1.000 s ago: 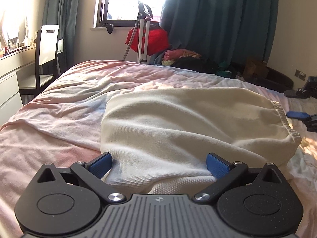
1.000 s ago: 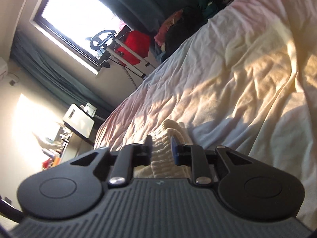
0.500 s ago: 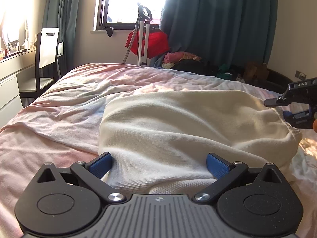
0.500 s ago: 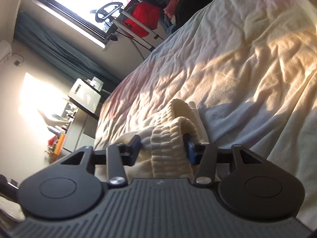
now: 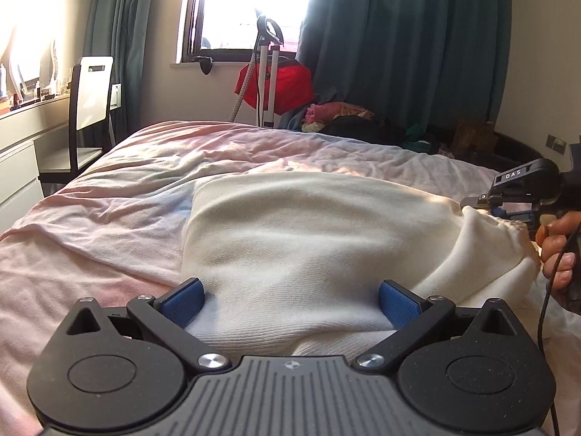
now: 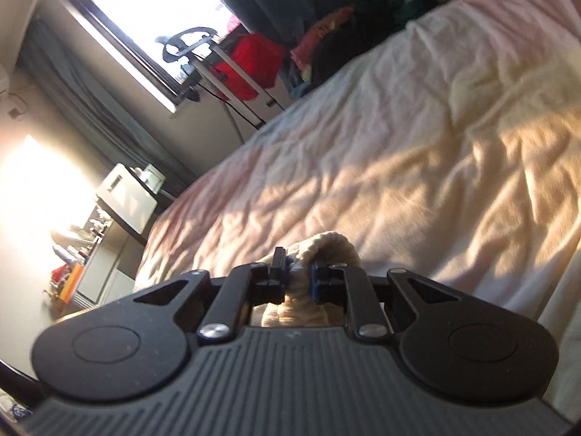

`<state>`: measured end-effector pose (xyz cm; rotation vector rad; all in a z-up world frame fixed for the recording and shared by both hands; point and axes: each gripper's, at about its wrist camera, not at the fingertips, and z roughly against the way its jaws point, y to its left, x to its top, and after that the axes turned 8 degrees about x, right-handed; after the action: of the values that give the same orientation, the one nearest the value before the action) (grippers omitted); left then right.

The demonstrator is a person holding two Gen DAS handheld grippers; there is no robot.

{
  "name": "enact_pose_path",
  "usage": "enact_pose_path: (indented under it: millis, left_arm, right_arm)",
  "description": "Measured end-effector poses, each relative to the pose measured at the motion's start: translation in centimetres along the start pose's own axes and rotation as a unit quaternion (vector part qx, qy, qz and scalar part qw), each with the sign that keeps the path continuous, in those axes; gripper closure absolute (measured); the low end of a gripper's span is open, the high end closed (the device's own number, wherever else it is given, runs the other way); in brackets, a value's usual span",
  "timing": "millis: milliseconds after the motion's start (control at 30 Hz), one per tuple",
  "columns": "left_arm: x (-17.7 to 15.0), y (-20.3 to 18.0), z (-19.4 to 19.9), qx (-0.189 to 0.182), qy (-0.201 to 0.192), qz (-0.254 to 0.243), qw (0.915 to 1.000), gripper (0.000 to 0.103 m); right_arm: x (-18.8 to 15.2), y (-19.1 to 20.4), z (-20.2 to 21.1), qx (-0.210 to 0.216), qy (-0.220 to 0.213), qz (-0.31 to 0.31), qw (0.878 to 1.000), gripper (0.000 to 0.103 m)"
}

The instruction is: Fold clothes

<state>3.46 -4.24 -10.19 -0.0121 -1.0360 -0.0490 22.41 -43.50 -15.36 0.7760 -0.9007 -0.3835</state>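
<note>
1. Cream knit garment (image 5: 308, 239) lies spread on the bed (image 5: 109, 218), pink sheet under it, near edge right in front of my left tool (image 5: 290, 299)
2. Left tool: wide apart, blue pads either side of the near hem, fabric between them but no pinch; it holds nothing
3. Right tool (image 6: 298, 278): jaws closing on the ribbed edge of the garment, narrow gap, cloth bunched between the pads and pressed. In the left wrist view the same tool (image 5: 508, 207) sits at the garment's right end, my hand (image 5: 557, 250) on its handle, cloth pulled up a little there
4. Step in hand, as I read it: securing the right end before a fold. No fold made yet; the body of the garment is one flat layer with soft ripples
5. Next move calls for: left tool to close on the near hem so both ends are held, then lift and carry one side over the other
6. Risk: knit is thick and stretchy, a shallow bite on the rib may slip once I lift; take a deeper bite
7. Clutter by the window is well apart, no interference
</note>
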Motion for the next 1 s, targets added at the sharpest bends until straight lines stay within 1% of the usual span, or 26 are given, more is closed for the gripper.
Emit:
enact_pose_path:
  millis: [67,133,200,233,267,300,333,367,400,433,533,600,633,733,833,900,967,1000]
  left_arm:
    - [0.0,-0.1,-0.2,0.003,-0.001,0.0,1.0,0.0]
    - [0.0,0.0,-0.4,0.003,0.0,0.002,1.0,0.0]
    - [0.0,0.1,-0.4,0.002,0.002,0.007,1.0,0.0]
    - [0.1,0.2,-0.4,0.001,0.002,0.009,1.0,0.0]
    - [0.1,0.2,-0.4,0.001,0.003,0.01,0.9999,0.0]
    - [0.1,0.2,-0.5,0.001,0.003,0.011,0.9999,0.0]
    - [0.1,0.2,-0.5,0.002,0.004,0.011,0.9999,0.0]
    - [0.1,0.3,-0.5,0.002,0.005,0.011,0.9999,0.0]
    - [0.1,0.3,-0.5,0.002,0.006,0.012,0.9999,0.0]
    - [0.2,0.3,-0.5,0.002,0.007,0.013,0.9999,0.0]
    - [0.2,0.4,-0.5,0.004,0.012,0.021,0.9997,0.0]
    - [0.2,0.4,-0.4,0.005,0.014,0.024,0.9996,0.0]
    - [0.2,0.5,-0.3,0.005,0.015,0.026,0.9995,0.0]
    - [0.2,0.8,0.0,0.004,0.019,0.037,0.9991,0.001]
    - [0.3,1.4,-0.1,0.002,0.028,0.059,0.9979,0.001]
    - [0.3,1.7,-0.3,0.001,0.032,0.069,0.9971,0.001]
    - [0.3,1.9,-0.4,0.0,0.036,0.079,0.9963,0.001]
    - [0.3,2.0,-0.4,0.0,0.036,0.08,0.9962,0.0]
  right_arm:
    - [-0.1,-0.9,0.0,0.016,-0.006,-0.032,0.999,0.086]
    - [0.2,-0.9,0.2,0.023,-0.002,-0.055,0.998,0.085]
    - [0.5,-0.7,0.7,0.033,0.001,-0.062,0.998,0.083]
    - [0.6,-0.6,1.0,0.041,0.001,-0.066,0.997,0.078]
    - [0.6,-0.6,1.4,0.047,0.0,-0.074,0.996,0.068]
    - [0.5,-0.6,2.0,0.049,-0.008,-0.089,0.995,0.06]
    - [0.3,-0.7,2.7,0.052,-0.018,-0.107,0.993,0.034]
    - [0.1,-0.8,3.6,0.059,-0.033,-0.123,0.99,0.01]
    - [-0.1,-0.8,4.7,0.067,-0.05,-0.139,0.987,0.007]
    - [-0.4,-0.7,5.8,0.073,-0.064,-0.153,0.983,0.009]
    - [-1.7,-0.1,8.7,0.065,-0.092,-0.172,0.979,0.009]
    - [-3.1,0.4,10.4,0.036,-0.102,-0.179,0.978,0.009]
    - [-3.9,0.7,11.1,0.015,-0.103,-0.182,0.978,0.009]
    - [-6.7,0.7,12.3,-0.033,-0.097,-0.196,0.975,0.008]
    - [-9.0,0.1,11.9,-0.033,-0.067,-0.213,0.974,0.008]
    - [-9.2,0.3,10.7,-0.038,-0.054,-0.197,0.978,0.008]
    - [-9.4,0.6,9.5,-0.042,-0.042,-0.179,0.982,0.011]
    - [-9.5,0.9,8.9,-0.053,-0.04,-0.164,0.984,0.01]
